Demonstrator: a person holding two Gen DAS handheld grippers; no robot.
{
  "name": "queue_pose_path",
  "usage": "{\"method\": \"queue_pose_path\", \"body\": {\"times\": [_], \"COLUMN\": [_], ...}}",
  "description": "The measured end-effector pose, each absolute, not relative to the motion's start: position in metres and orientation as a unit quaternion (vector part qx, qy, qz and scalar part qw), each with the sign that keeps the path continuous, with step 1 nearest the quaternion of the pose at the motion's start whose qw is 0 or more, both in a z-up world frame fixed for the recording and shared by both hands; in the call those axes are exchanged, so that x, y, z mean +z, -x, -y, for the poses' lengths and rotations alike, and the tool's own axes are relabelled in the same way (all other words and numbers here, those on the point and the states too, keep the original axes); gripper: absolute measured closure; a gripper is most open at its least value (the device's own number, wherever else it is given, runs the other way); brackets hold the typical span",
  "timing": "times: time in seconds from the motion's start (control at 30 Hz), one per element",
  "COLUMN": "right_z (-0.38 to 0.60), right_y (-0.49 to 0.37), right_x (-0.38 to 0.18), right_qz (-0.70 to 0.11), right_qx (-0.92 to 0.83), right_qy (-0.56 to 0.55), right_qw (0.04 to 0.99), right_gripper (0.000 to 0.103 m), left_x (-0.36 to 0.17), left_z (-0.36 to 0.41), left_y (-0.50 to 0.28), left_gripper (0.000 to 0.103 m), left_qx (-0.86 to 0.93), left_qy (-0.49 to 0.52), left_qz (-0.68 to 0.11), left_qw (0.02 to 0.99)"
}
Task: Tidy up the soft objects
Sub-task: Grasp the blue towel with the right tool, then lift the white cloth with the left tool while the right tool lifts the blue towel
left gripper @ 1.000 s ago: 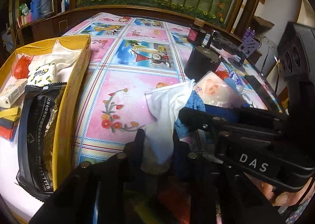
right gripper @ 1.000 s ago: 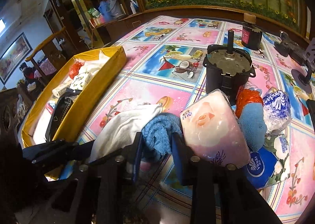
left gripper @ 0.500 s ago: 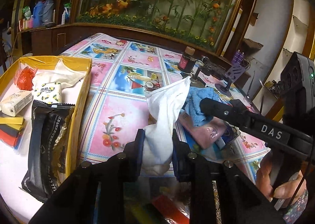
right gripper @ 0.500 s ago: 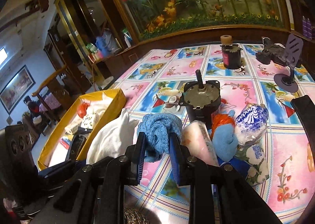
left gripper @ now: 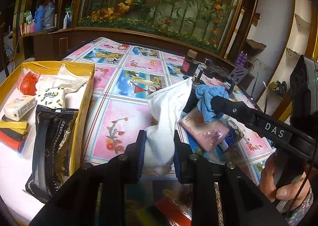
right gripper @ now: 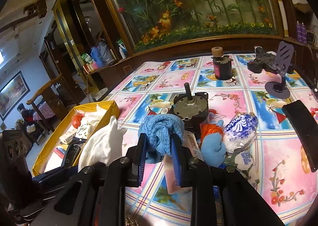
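Note:
My left gripper [left gripper: 158, 140] is shut on a white cloth [left gripper: 169, 104], held up above the patterned tablecloth [left gripper: 119, 122]. My right gripper [right gripper: 158, 142] is shut on a bunched blue knitted cloth [right gripper: 159, 130], also lifted; in the left wrist view that blue cloth [left gripper: 208, 100] hangs just right of the white one. The white cloth [right gripper: 101, 144] shows at the left in the right wrist view. A yellow box [left gripper: 83, 98] at the left holds tissue packs, a white cloth, a red bag and a black pouch. A pink tissue pack [left gripper: 206, 130] lies under the cloths.
On the table stand a black motor [right gripper: 188, 110], a dark jar [right gripper: 221, 67], a phone stand [right gripper: 278, 85] and a black phone [right gripper: 302, 126]. Blue-and-white packs [right gripper: 240, 128] and an orange-blue soft toy [right gripper: 211, 140] lie by the motor. A hand [left gripper: 278, 182] holds the right gripper.
Both grippers have lifted their cloths off the table and tilted upward. The blue cloth came up off the pink pack, next to the white one.

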State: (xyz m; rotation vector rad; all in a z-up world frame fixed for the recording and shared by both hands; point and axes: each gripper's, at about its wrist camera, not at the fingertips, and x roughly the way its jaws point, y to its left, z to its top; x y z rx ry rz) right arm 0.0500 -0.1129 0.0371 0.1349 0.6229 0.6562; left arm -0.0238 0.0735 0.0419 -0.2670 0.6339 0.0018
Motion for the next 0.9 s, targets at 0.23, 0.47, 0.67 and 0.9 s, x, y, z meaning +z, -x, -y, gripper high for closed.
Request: {"method": "queue_pose_path", "body": {"times": [0.23, 0.47, 0.67, 0.9], "right_z": [0.1117, 0.108, 0.1071, 0.1077], "right_y": [-0.0451, -0.0436, -0.0441, -0.0444], "right_x": [0.0408, 0.0391, 0.0383, 0.0376], "right_qz": [-0.291, -0.295, -0.293, -0.293], "right_qx": [0.325, 0.33, 0.329, 0.327], "right_qy": [-0.059, -0.051, -0.051, -0.052], "right_qw": [0.898, 0.895, 0.896, 0.897], "right_gripper": [0.078, 0.078, 0.078, 0.078], "left_x": [0.0416, 0.0411, 0.0397, 0.0408], "left_z": [-0.0716, -0.0712, -0.0712, -0.0719], "left_y": [0.0232, 0.0231, 0.0232, 0.0264], "left_gripper": [0.079, 0.079, 0.079, 0.079], "left_qx": [0.002, 0.003, 0.002, 0.002], "left_qy": [0.126, 0.125, 0.124, 0.123], "left_qz": [-0.313, -0.313, -0.31, -0.303], "left_qw": [0.941, 0.941, 0.943, 0.945]}}
